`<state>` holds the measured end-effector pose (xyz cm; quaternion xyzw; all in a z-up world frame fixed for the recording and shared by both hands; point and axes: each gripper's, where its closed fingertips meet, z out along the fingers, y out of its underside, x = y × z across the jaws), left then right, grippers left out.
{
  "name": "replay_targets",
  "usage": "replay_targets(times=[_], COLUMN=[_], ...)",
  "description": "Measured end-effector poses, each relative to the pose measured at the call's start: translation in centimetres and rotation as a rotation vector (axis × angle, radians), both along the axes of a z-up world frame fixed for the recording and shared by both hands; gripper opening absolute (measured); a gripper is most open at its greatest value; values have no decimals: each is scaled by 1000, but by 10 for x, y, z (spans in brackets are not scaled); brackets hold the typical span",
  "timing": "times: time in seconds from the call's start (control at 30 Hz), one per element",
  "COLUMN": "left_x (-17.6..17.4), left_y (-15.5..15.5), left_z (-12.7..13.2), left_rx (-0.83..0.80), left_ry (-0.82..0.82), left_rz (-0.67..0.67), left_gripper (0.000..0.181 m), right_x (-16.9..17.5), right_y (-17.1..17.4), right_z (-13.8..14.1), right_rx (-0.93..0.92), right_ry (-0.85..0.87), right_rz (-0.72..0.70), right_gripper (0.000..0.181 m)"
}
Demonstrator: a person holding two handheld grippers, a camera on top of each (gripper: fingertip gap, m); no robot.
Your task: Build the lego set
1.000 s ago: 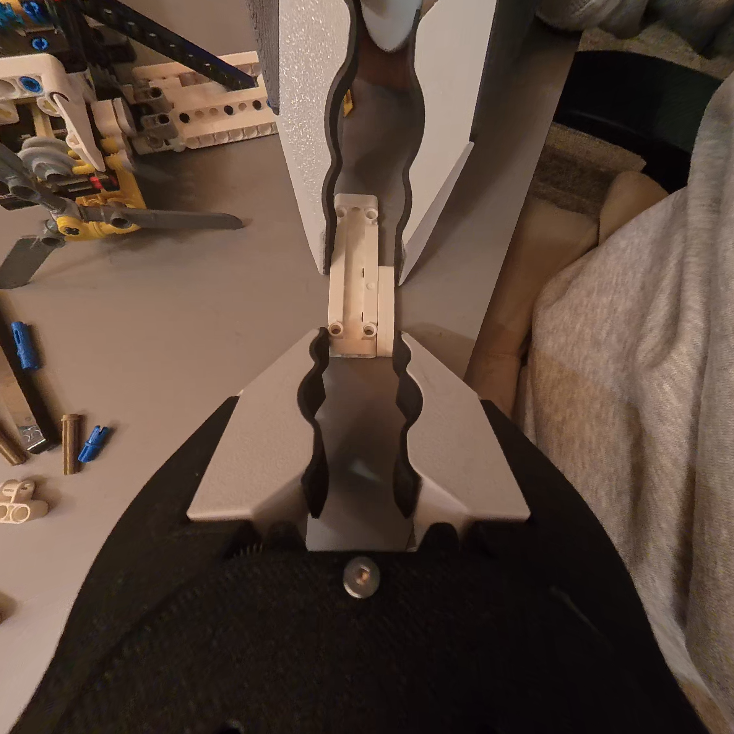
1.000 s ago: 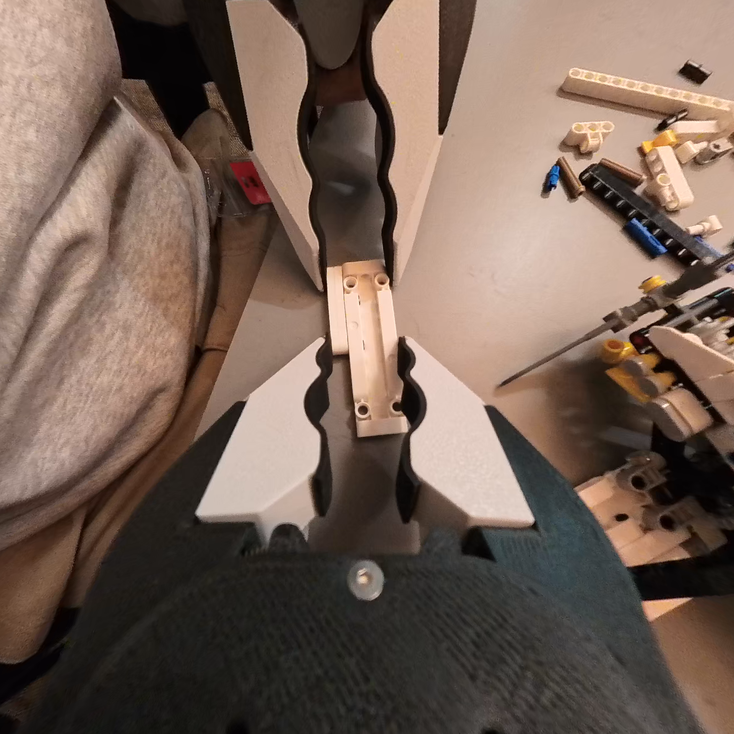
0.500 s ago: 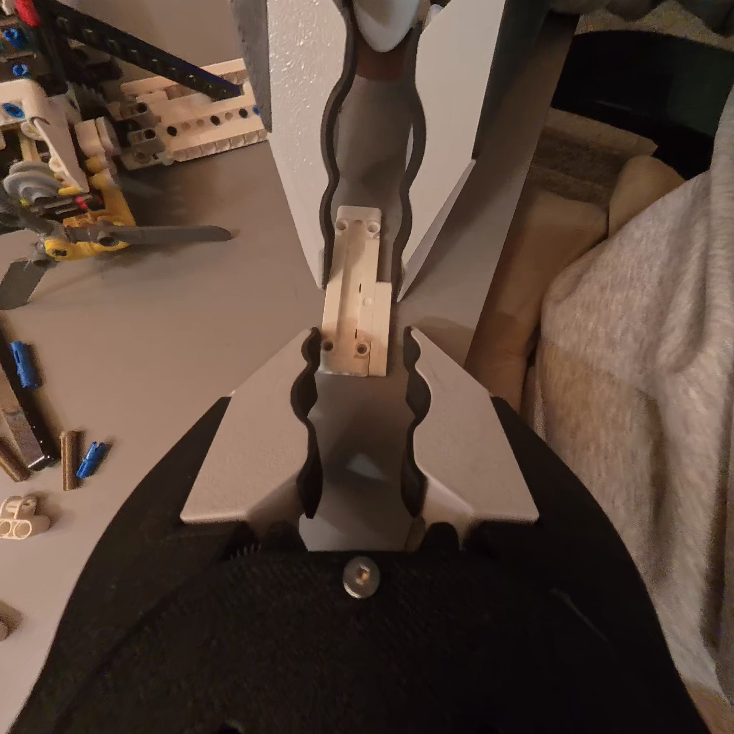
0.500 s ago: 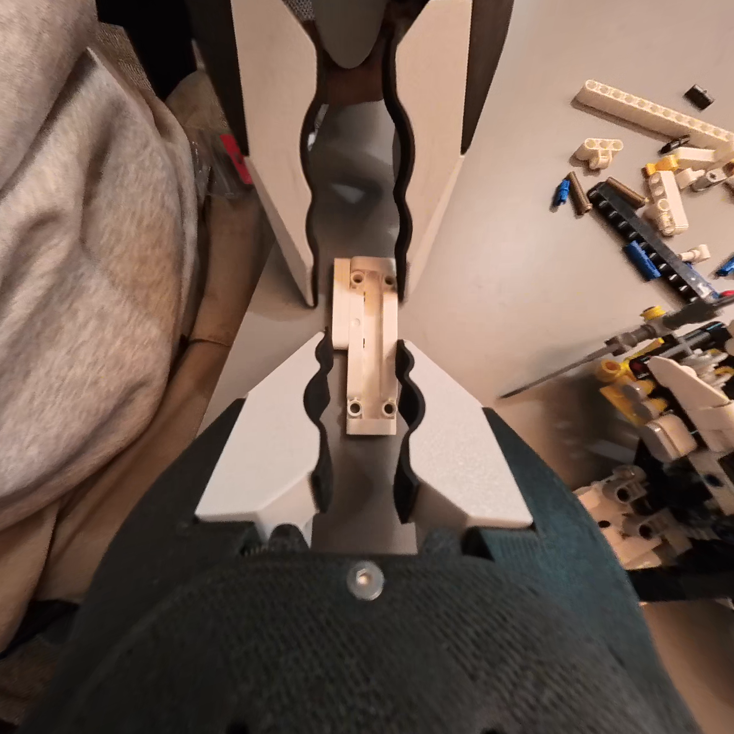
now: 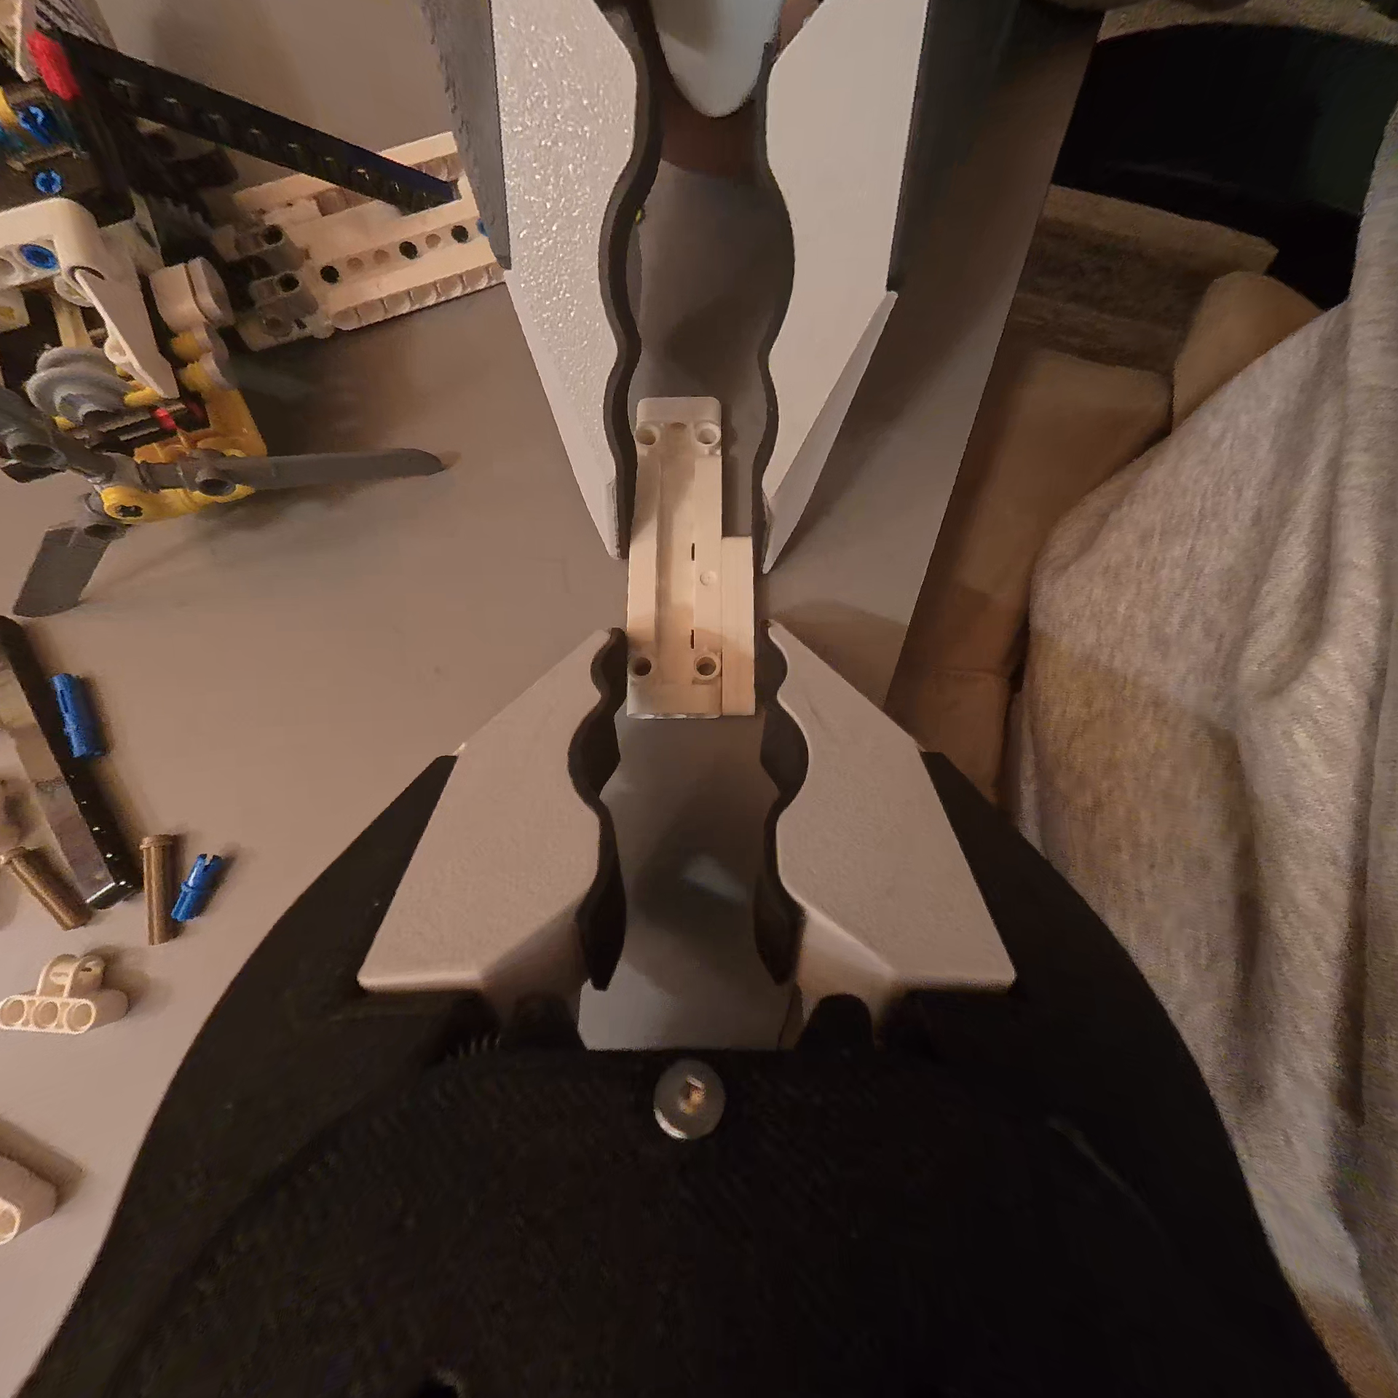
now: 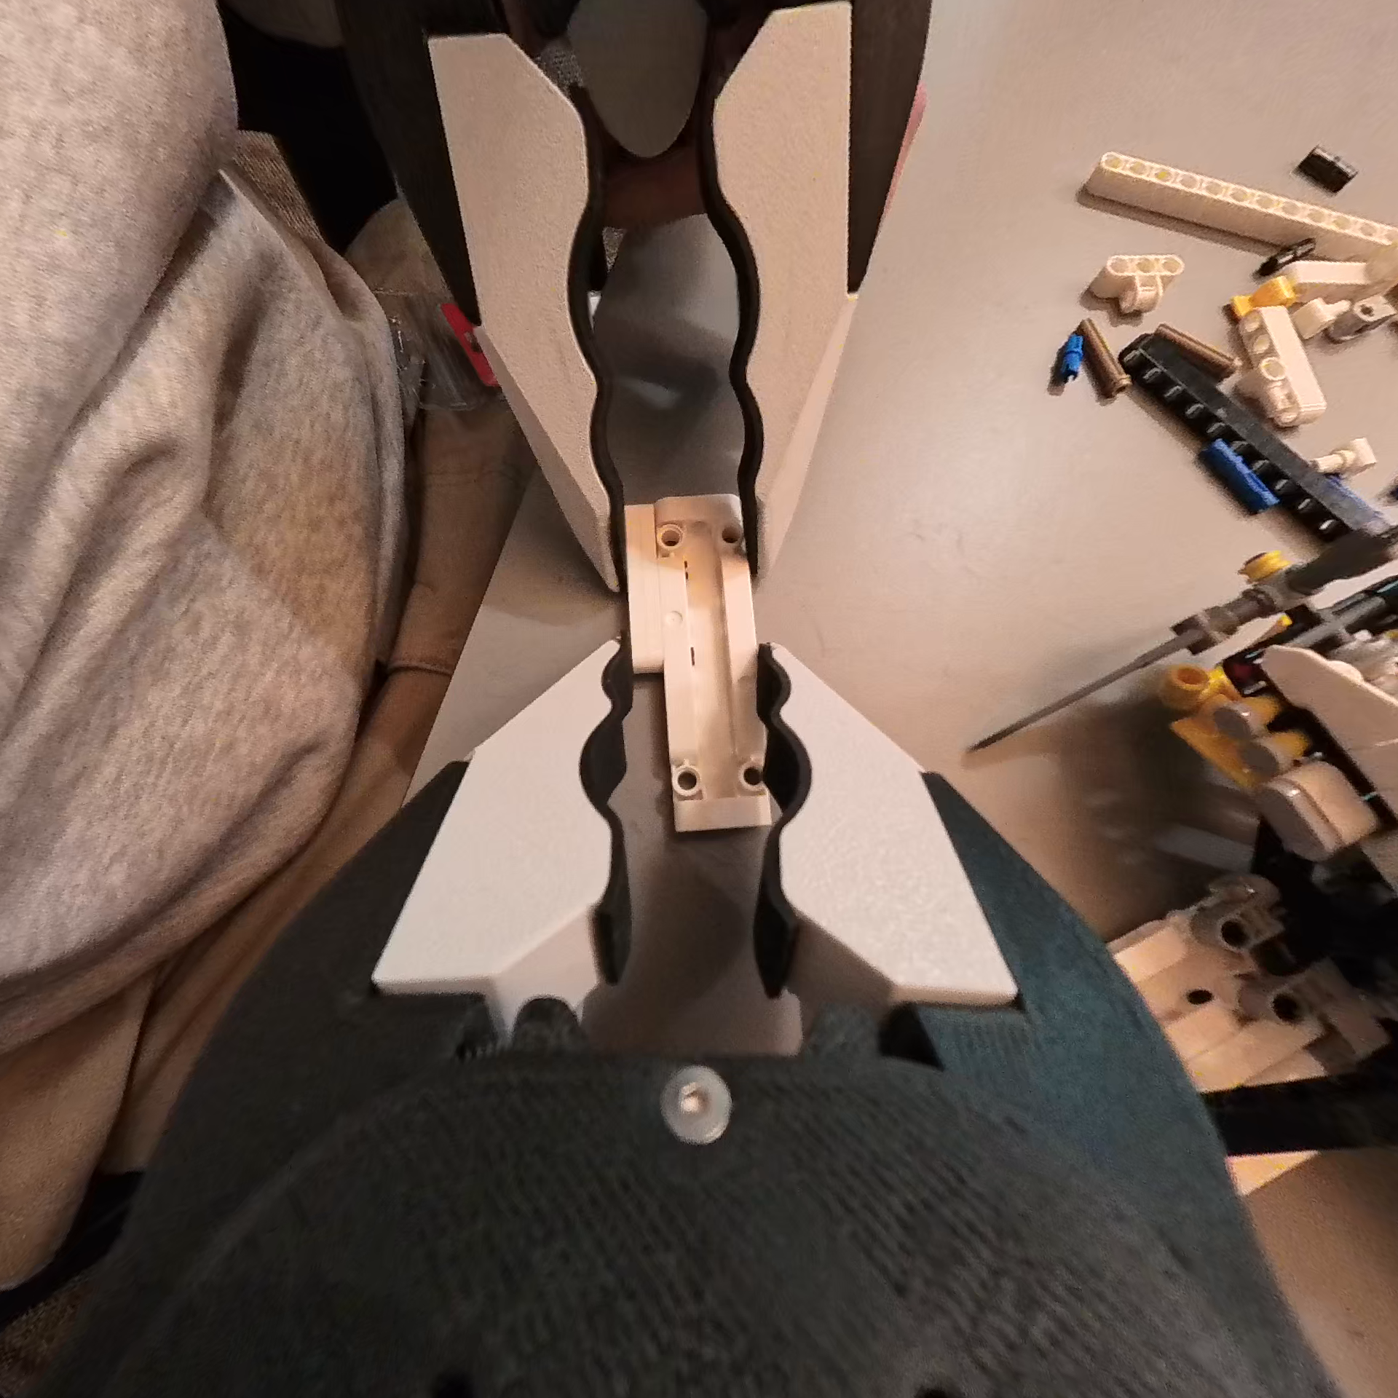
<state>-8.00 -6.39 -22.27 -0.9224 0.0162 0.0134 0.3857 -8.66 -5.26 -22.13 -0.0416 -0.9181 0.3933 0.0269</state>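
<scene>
Left wrist view: the white lego piece [image 5: 685,567] lies lengthwise straight ahead, its near end gripped in the narrowed left hand-held gripper [image 5: 690,666], above the grey worktop [image 5: 318,643]. Right wrist view: the right hand-held gripper [image 6: 692,707], facing it, clamps the same piece's other end, so any coming twist or pull probably runs along that shared axis.

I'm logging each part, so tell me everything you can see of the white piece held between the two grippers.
The white piece is a long cream plastic panel with a central groove, small holes at its four corners and a shorter block along one side. It hangs above the grey table, the left gripper clamping one end, the right gripper the other.
</scene>
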Motion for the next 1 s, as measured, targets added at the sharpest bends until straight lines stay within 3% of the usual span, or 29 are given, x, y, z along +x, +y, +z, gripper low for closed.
replay_targets(times=[0.67,1.0], left_x=[-4,-25], left_y=[-1,-11], left_z=[-1,-1], left_rx=[2,-6], left_ry=[90,102], left_rz=[-56,126], left_gripper=[34,34], right_x=[2,-14], right_y=[-1,7], right_z=[2,14], right_rx=[2,-62], right_ry=[-11,83], right_rz=[-8,-186], right_gripper=[32,41])
